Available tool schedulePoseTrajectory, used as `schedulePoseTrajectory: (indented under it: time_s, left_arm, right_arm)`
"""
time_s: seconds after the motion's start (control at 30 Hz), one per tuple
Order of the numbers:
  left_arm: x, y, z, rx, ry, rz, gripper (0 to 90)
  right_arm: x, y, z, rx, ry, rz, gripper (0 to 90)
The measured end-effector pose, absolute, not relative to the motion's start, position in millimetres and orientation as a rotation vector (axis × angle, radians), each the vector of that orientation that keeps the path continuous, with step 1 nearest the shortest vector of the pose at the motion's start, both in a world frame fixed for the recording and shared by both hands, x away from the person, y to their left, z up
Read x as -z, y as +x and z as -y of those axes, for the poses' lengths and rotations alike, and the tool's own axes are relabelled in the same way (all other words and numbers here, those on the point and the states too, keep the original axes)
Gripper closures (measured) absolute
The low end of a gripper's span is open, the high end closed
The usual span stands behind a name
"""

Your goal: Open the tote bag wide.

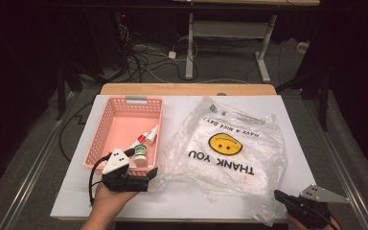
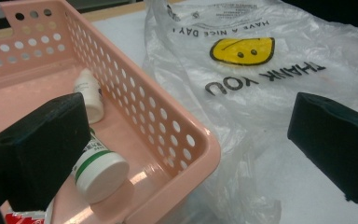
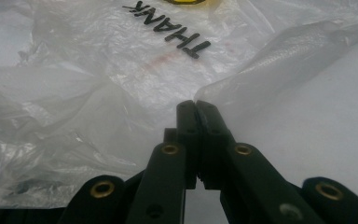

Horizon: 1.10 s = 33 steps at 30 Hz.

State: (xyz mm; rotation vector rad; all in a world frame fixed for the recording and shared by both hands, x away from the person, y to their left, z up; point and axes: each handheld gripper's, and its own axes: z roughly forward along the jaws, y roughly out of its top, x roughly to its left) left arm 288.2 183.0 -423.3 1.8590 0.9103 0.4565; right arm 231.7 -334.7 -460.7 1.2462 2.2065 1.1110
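High view: the plastic bag (image 1: 230,143) lies flat on the table's right half, and the bottles (image 1: 141,152) sit in the pink basket (image 1: 106,125), so packing looks unstarted.

Left gripper view: the left gripper (image 2: 186,140) gapes, straddling the basket's corner.

Right gripper view: the right gripper (image 3: 196,105) pinches the bag's edge.

Green-banded jar (image 2: 99,170) partly covered by the left gripper's (image 2: 186,140) near jaw; label text too blurred to be read. Red-and-white packet (image 2: 25,218) cut off at the bottom edge. Right gripper (image 1: 279,196) body cropped at the bottom of the high view. Small print on plastic bag (image 1: 230,148) unreadable there.
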Motion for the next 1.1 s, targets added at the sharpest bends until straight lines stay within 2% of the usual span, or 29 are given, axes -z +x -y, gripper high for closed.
schedulePoseTrajectory:
  time_s: [0.07, 0.23, 0.33, 0.43, 0.6, 0.63, 0.73, 0.77, 0.9, 0.93, 1.0, 1.1]
  left_arm:
    - [423, 288, -184, -0.467, 1.852, -0.909, 0.0]
    - [424, 290, -186, -0.444, 1.853, -0.926, 0.3]
    - [425, 290, -185, -0.434, 1.851, -0.921, 0.3]
    - [423, 290, -183, -0.425, 1.859, -0.920, 0.3]
    - [421, 290, -181, -0.439, 1.870, -0.916, 0.0]
    - [421, 290, -181, -0.441, 1.869, -0.916, 0.0]
    - [420, 290, -181, -0.440, 1.864, -0.916, 0.0]
    - [421, 290, -181, -0.441, 1.870, -0.915, 0.0]
    - [422, 291, -179, -0.436, 1.872, -0.918, 0.0]
    - [422, 291, -179, -0.436, 1.872, -0.918, 0.0]
    - [422, 292, -178, -0.436, 1.874, -0.918, 0.0]
    - [423, 292, -179, -0.436, 1.872, -0.923, 0.0]
  right_arm:
    - [454, 230, 336, -1.155, 1.261, -2.182, 72.9]
    - [432, 235, 341, -1.213, 1.217, -2.081, 62.4]
    - [421, 256, 346, -1.192, 1.198, -2.038, 61.4]
    - [417, 293, 355, -1.171, 1.227, -2.013, 61.1]
    - [421, 361, 363, -1.127, 1.297, -1.998, 61.2]
    - [421, 361, 363, -1.127, 1.297, -1.998, 61.2]
    - [425, 398, 364, -1.110, 1.322, -1.995, 61.2]
    - [425, 419, 360, -1.119, 1.321, -2.004, 61.2]
    - [422, 458, 342, -1.151, 1.304, -2.021, 62.1]
    - [422, 458, 342, -1.151, 1.304, -2.021, 62.1]
    - [424, 486, 319, -1.136, 1.284, -2.074, 59.6]
    - [427, 503, 304, -1.103, 1.269, -2.123, 56.0]
